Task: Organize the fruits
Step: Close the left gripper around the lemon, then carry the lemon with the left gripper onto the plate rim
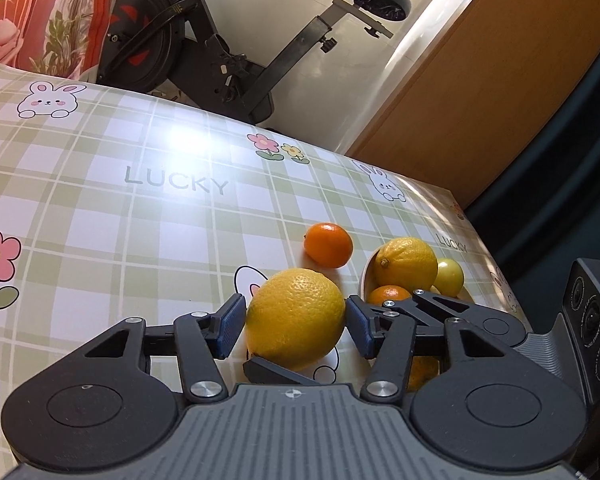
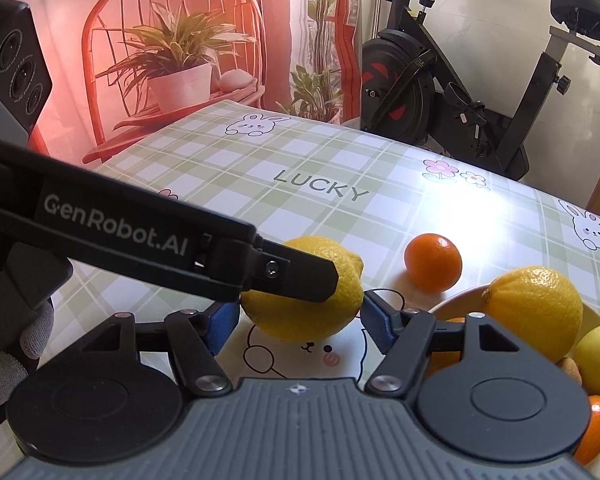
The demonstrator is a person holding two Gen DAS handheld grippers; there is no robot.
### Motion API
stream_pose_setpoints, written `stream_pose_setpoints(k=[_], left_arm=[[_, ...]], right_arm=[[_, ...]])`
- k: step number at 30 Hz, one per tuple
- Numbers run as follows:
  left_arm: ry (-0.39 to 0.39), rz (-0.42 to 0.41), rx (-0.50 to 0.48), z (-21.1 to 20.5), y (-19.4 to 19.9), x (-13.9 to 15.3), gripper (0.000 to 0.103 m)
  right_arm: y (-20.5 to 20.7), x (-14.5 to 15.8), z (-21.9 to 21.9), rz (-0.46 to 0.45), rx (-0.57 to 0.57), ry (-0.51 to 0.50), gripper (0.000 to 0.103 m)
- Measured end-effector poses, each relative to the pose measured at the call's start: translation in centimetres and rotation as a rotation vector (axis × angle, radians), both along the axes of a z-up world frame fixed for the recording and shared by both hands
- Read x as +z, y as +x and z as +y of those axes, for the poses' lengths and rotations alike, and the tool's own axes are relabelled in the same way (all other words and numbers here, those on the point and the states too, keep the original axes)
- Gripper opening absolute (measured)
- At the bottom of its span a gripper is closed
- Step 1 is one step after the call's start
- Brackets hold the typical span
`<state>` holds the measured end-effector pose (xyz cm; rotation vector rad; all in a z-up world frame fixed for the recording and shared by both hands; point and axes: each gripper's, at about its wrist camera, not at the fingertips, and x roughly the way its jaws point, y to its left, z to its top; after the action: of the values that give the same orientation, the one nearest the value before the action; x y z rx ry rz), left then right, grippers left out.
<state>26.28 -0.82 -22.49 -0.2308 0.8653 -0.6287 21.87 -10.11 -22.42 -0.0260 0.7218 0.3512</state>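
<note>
I see both jaws bracketing one lemon [image 1: 296,316] on the desk [image 1: 140,216], left clamped, right apart: collision could knock it rolling.

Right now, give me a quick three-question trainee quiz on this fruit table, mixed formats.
1. Multiple choice: what sits between the fingers of the left gripper? A) lemon B) banana C) apple
2. True or false: one orange lies on the tablecloth, outside the bowl.
3. Fill in: the word printed on the tablecloth is ____.

Key: 1 A; 2 true; 3 LUCKY.
</note>
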Motion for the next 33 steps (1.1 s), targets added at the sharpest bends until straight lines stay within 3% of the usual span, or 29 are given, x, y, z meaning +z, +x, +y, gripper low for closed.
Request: stream_pose_setpoints(k=[7, 11, 18, 33], left_arm=[[0.034, -0.001, -0.018, 0.5, -3.0, 0.4, 0.058], [0.061, -0.013, 0.008, 0.5, -5.0, 0.9, 0.058], [0.064, -0.052, 0.041, 0.0, -6.9, 3.2, 0.058], [0.123, -0.108, -0.084, -8.3, -9.8, 5.2, 0.059]], right_arm=[[-2.0, 0.0, 0.0, 0.020, -0.008, 0.057, 0.069], [-4.1, 0.2, 0.8, -0.005, -0.003, 0.030, 0.069], [-6.3, 1.2, 0.7, -0.020, 0.007, 0.084, 0.069], [-11.5, 3.5, -5.7, -0.100, -0.131, 0.155, 0.069]])
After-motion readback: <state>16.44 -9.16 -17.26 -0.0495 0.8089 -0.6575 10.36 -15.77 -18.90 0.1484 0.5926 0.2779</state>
